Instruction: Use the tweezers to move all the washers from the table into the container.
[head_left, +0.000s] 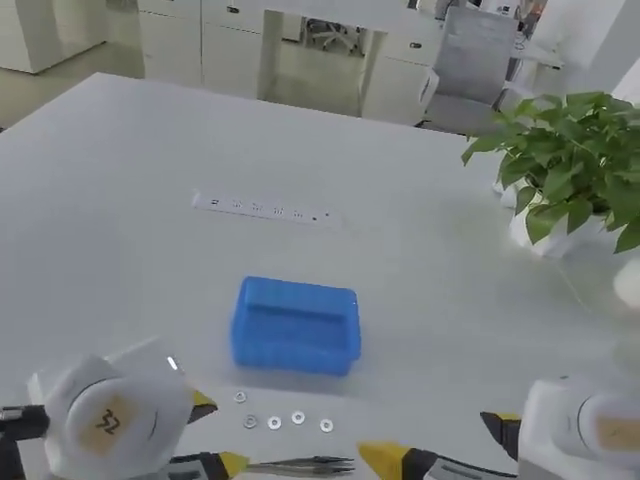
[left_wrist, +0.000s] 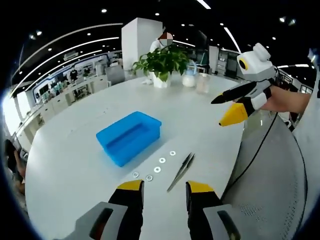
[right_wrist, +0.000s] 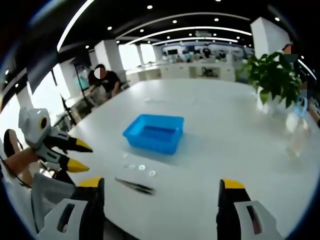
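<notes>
The blue container (head_left: 295, 325) (left_wrist: 129, 137) (right_wrist: 155, 132) stands in the middle of the white table. Several small washers (head_left: 274, 423) (left_wrist: 157, 169) (right_wrist: 142, 167) lie in a loose row on the table in front of it. The metal tweezers (head_left: 300, 465) (left_wrist: 181, 171) (right_wrist: 135, 186) lie flat just nearer than the washers. My left gripper (head_left: 218, 433) (left_wrist: 165, 187) is open and holds nothing, its tips just short of the tweezers. My right gripper (head_left: 442, 441) (right_wrist: 161, 184) is wide open and holds nothing, to the right of the tweezers.
A white power strip (head_left: 265, 208) lies beyond the container. A potted plant (head_left: 570, 160) (right_wrist: 272, 77) stands at the table's far right, with a clear bottle (right_wrist: 298, 130) near it. A person sits at the table's far end in the right gripper view.
</notes>
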